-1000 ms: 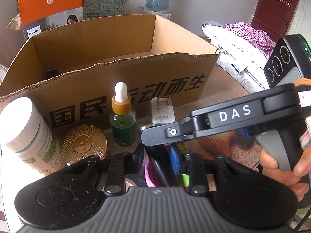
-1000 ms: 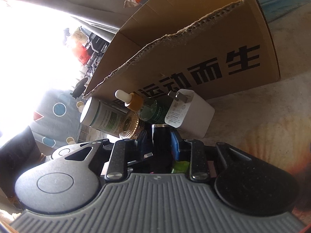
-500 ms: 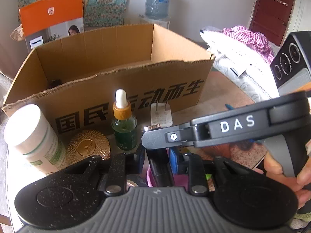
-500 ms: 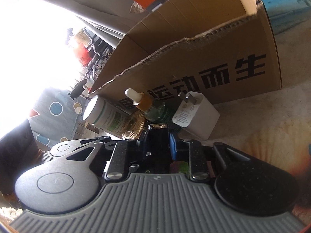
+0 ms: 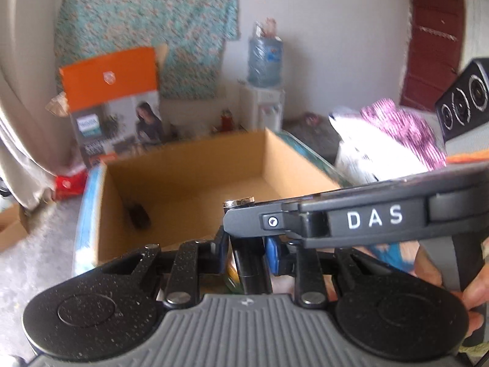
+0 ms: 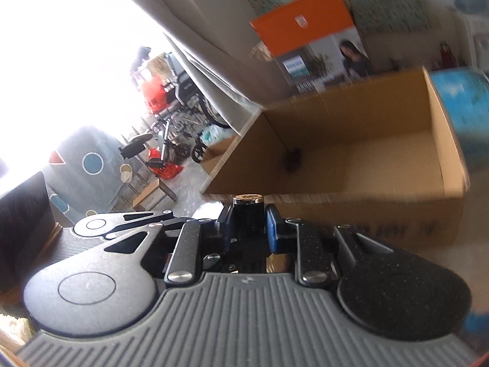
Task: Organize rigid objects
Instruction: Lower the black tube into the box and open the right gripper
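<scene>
Ahead of left gripper, far back: water jug on a white dispenser against the wall. Up-left of it, teal floral cloth hanging. Ahead-left, orange box standing upright, a woman's photo on its lower front. Far left edge, beige curtain, with a red bag on the floor at its foot. Ahead-right, pink cloth lying on a white bag. Far upper right, dark red door.

Left of right gripper, I see a wheelchair in glare past the curtain, and nearer a grey cloth with circles. All blurred.
</scene>
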Motion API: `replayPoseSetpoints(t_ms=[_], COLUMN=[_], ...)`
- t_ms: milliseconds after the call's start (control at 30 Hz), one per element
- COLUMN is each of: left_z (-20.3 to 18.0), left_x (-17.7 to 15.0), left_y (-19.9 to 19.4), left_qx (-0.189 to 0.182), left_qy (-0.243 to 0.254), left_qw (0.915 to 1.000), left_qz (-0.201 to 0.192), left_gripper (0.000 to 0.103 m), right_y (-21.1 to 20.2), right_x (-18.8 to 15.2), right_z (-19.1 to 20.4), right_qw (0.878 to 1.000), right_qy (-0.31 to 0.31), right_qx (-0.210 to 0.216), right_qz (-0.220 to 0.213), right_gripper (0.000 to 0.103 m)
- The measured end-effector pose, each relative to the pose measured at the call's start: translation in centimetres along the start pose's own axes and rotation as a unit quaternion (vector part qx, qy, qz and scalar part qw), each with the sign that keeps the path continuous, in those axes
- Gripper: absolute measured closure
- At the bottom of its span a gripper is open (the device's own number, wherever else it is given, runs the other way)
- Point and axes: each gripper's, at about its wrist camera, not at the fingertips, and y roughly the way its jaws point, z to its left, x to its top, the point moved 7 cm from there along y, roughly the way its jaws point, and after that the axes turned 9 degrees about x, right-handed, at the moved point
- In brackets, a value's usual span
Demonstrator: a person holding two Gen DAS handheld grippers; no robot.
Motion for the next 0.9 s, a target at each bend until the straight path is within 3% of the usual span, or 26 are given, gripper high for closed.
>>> replayPoseSetpoints(t_ms=[133, 300, 433, 600, 733, 900], left_z=[2.6, 5.6, 7.3, 8.9, 9.6, 9.8], left_x=[3.8, 5.0, 3.3, 0.8, -0.3, -0.1], left_y=[0.7, 5.7, 10.0, 12.8, 13.5, 13.4], left_qx=[0.024, 0.037, 0.038, 0.045, 0.057, 0.069], left_qy=[-0.017, -0.049, -0.060, -0.063, -0.060, -0.048], left_qw=[0.9995, 0.9967, 0.9914, 0.9841, 0.9801, 0.9808], left_qz=[-0.008, 0.053, 0.110, 0.160, 0.180, 0.176], left_gripper=[0.077, 0.076, 0.076, 0.076, 0.070, 0.063], right_y=[1.6, 7.6, 12.5, 17.0, 19.7, 22.7], right_x=[5.3, 9.1, 8.3, 5.7, 4.6, 4.5], right_z=[1.0, -1.5, -5.1, -8.5, -9.3, -10.5], right_qw=[0.999, 0.998, 0.989, 0.970, 0.956, 0.945], right_qy=[-0.031, 0.014, 0.080, 0.148, 0.174, 0.197], right_qx=[0.026, 0.047, 0.049, 0.054, 0.059, 0.050], right_qz=[-0.006, 0.047, 0.115, 0.184, 0.228, 0.256], right_gripper=[0.082, 0.082, 0.082, 0.082, 0.082, 0.079])
